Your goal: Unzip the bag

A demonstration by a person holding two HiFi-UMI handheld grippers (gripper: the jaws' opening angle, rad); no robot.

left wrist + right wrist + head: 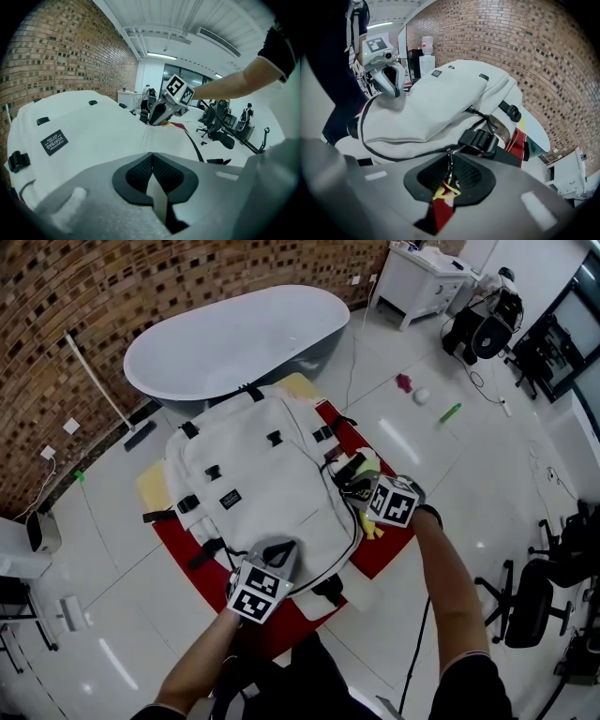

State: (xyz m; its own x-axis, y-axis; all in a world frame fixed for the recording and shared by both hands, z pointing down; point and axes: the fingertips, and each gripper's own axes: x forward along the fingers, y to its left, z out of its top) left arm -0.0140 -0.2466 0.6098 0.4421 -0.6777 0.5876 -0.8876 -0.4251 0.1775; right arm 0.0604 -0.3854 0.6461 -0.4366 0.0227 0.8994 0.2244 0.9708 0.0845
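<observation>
Your left gripper [279, 557] is clamped shut on a pinch of fabric at the 6 o'clock corner of the white bag [262, 474], which lies flat on the red mat [187, 549]. Looks like an anchor so the bag won't slide. Over at its 3 o'clock edge, your right gripper [449, 171] has the zipper pull [449, 161] pinched, so I'd guess it's set to drag that along the track.

The bag [262, 474] was off-white with black straps [202, 554] and buckles [275, 438] (a small black label [231, 500] too); the mat [386, 557] was red, and the wall [141, 287] at upper left was mottled brown brick.
</observation>
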